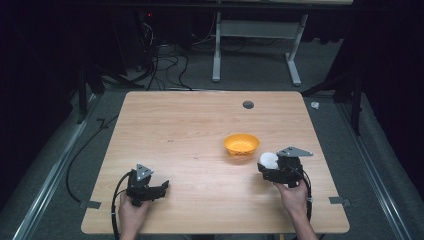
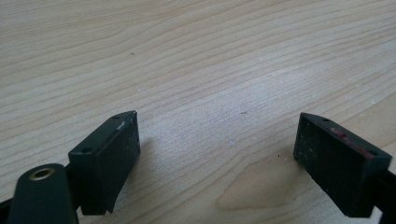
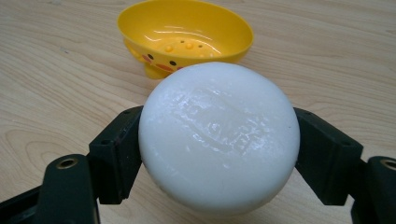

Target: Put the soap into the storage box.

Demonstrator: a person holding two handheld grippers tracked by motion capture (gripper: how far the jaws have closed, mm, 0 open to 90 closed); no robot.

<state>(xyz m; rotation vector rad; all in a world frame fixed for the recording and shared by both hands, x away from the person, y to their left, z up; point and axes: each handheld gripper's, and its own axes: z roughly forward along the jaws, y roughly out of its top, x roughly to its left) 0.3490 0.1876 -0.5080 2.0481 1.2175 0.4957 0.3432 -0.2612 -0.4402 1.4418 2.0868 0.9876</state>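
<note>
Right gripper [image 1: 266,167] sits at the right side of the wooden table [image 1: 190,130], held by the person's right hand [image 1: 294,196]. Its jaws are clamped on a white round bar of soap [image 1: 268,160], one jaw on each side. In the right gripper view the soap [image 3: 218,137] is pinched between the two black pads, with raised lettering on its face, too faint to read. Soap is off the table surface, carried in the grip.

Yellow soap dish [image 1: 241,144] stands on the table just beyond and slightly left of the soap, near but not touching it. In the right gripper view the dish [image 3: 187,35] is right behind the soap, has small holes in its bottom and a duck face on the side. Dish holds nothing.

Left gripper [image 1: 159,189] rests low at the front left of the table, held by the left hand [image 1: 132,212], well apart from soap and dish. In the left gripper view its jaws stand wide apart, bare wood between them, gripping nothing.

Dark round grommet [image 1: 248,104] sits near the table's far edge.
</note>
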